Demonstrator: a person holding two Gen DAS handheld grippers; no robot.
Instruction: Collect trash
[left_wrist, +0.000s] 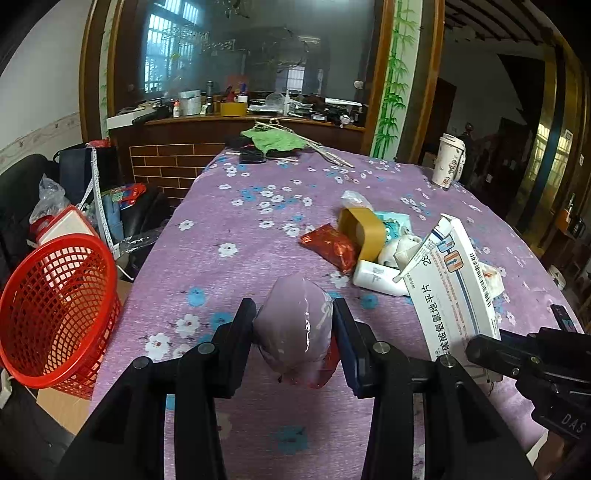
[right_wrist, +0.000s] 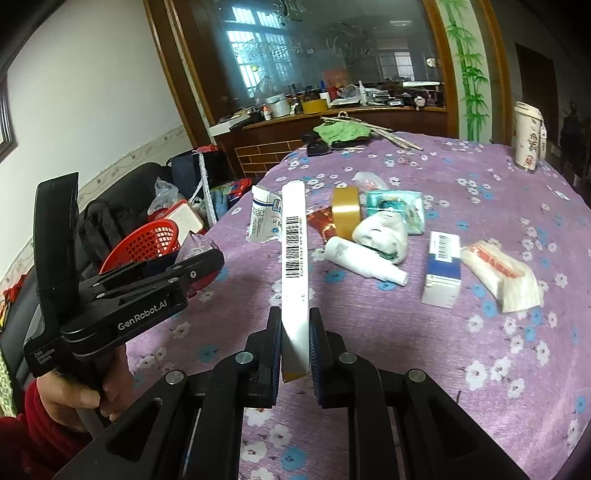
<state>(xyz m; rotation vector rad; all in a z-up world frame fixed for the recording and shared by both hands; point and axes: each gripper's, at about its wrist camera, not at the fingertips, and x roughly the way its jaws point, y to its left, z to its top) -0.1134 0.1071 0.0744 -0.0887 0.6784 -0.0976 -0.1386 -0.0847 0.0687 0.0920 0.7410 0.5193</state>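
Observation:
My left gripper is shut on a clear plastic wrapper and holds it above the purple flowered tablecloth. My right gripper is shut on a flat white medicine box with a barcode, held upright on edge; the box also shows in the left wrist view. A red mesh basket stands left of the table, below its edge. The trash pile on the table holds a red wrapper, a tape roll, a white bottle, a small blue-white box and a crumpled packet.
A paper cup stands at the table's far right. Green cloth and sticks lie at the far end. Bags and clutter crowd the floor on the left near the basket. A cluttered counter lies behind.

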